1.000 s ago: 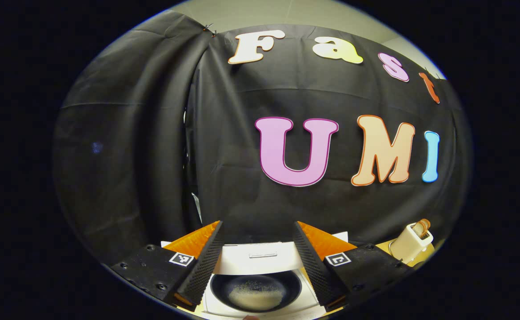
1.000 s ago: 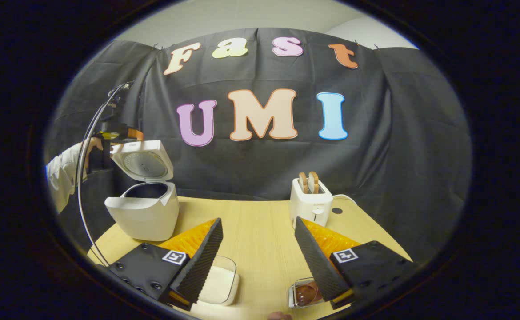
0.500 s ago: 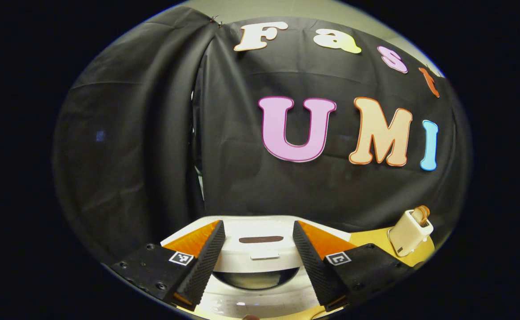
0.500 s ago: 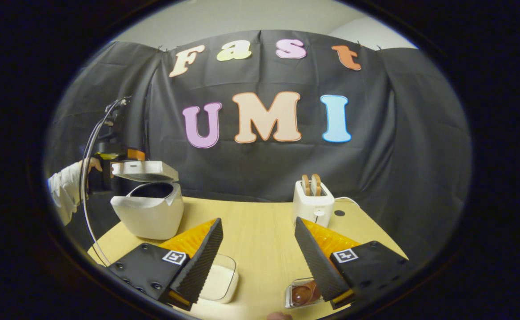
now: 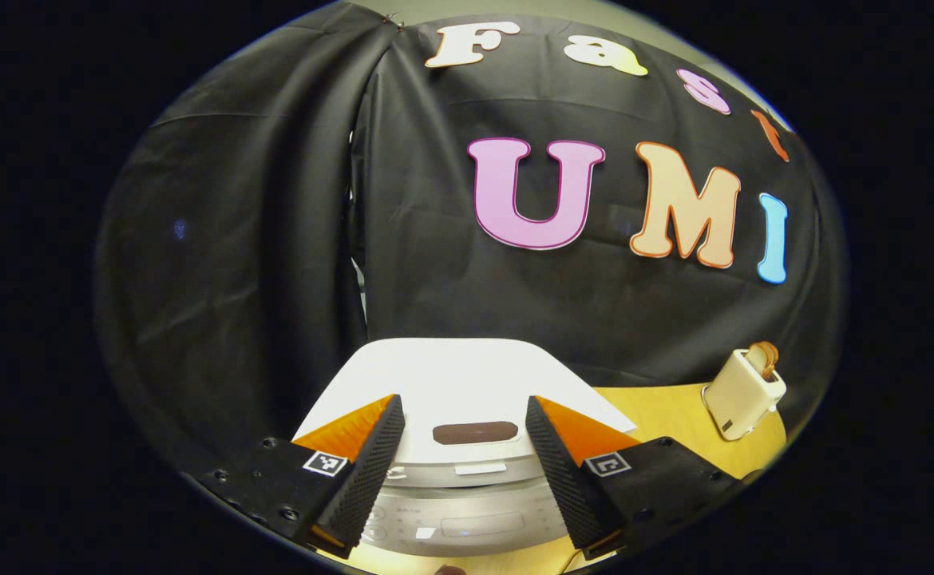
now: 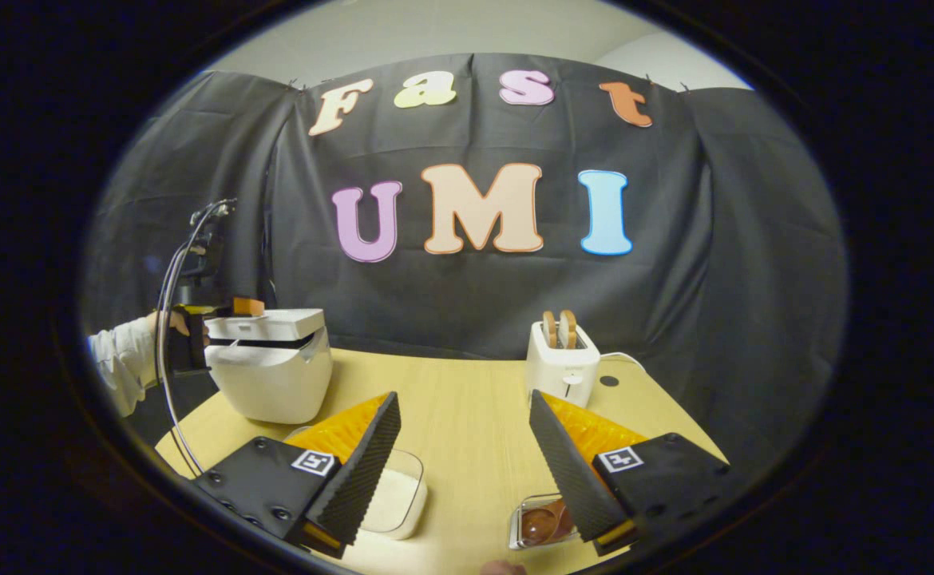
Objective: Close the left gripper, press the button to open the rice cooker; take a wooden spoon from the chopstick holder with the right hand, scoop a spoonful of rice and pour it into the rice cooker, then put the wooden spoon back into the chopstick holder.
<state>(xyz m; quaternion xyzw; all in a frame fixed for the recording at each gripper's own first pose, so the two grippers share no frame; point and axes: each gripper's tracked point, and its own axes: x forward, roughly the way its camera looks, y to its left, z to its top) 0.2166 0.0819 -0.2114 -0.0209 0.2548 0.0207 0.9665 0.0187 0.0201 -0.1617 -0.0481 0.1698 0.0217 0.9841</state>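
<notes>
Rice cooker (image 6: 271, 374) stands at the counter (image 6: 467, 415) left edge, lid nearly down. Left gripper (image 5: 462, 447) is spread wide above the lid; right gripper (image 6: 464, 455) is spread, empty, over the counter's near edge beside a rice container (image 6: 395, 499).

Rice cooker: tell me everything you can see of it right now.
The rice cooker is white, glossy plastic by the look, with a rounded body and a flat hinged lid. It stands upright at the table's far left corner. The lid is nearly down, a dark gap left under its front edge. The left tool, open, hovers over the lid. A dark oval inset sits above a grey control panel.
</notes>
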